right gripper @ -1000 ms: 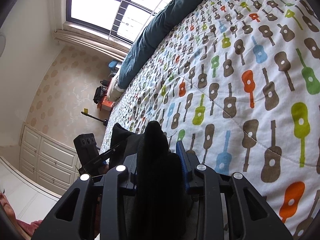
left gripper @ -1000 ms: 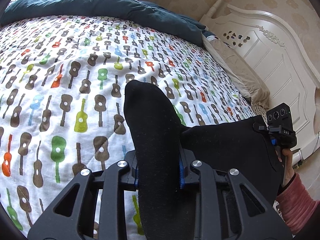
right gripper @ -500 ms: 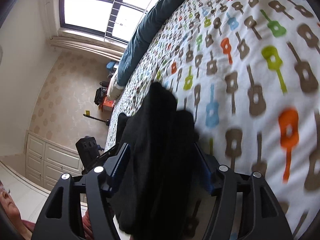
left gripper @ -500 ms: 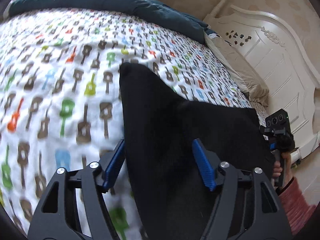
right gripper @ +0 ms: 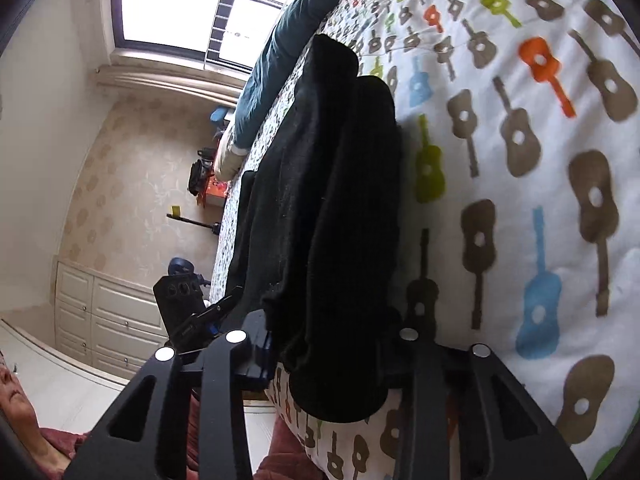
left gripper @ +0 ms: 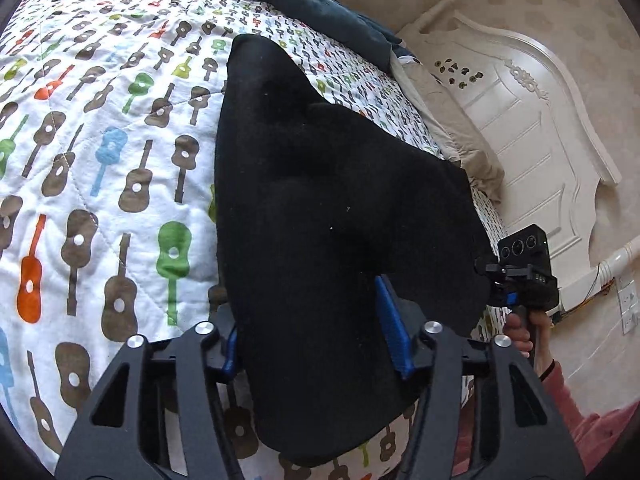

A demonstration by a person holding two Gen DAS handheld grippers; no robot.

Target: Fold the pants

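The black pants (left gripper: 320, 184) lie folded on the guitar-print bedspread (left gripper: 100, 160), near the bed's front edge. My left gripper (left gripper: 316, 344) is open, its blue pads spread on either side of the cloth without pinching it. In the right wrist view the pants (right gripper: 332, 200) lie as a thick folded stack. My right gripper (right gripper: 332, 356) is open too, its jaws wide on both sides of the near end of the stack. The right gripper also shows in the left wrist view (left gripper: 524, 276), at the pants' right edge.
A dark teal duvet (left gripper: 304, 4) lies along the far side of the bed. A white headboard (left gripper: 532, 120) and a beige pillow (left gripper: 452, 132) are at the right. A window (right gripper: 192, 4) and white cabinets (right gripper: 100, 320) stand beyond the bed.
Both grippers were shut on the pants a second ago and have opened. The cloth has dropped flat onto the bedspread, and both grippers have drawn back a little.
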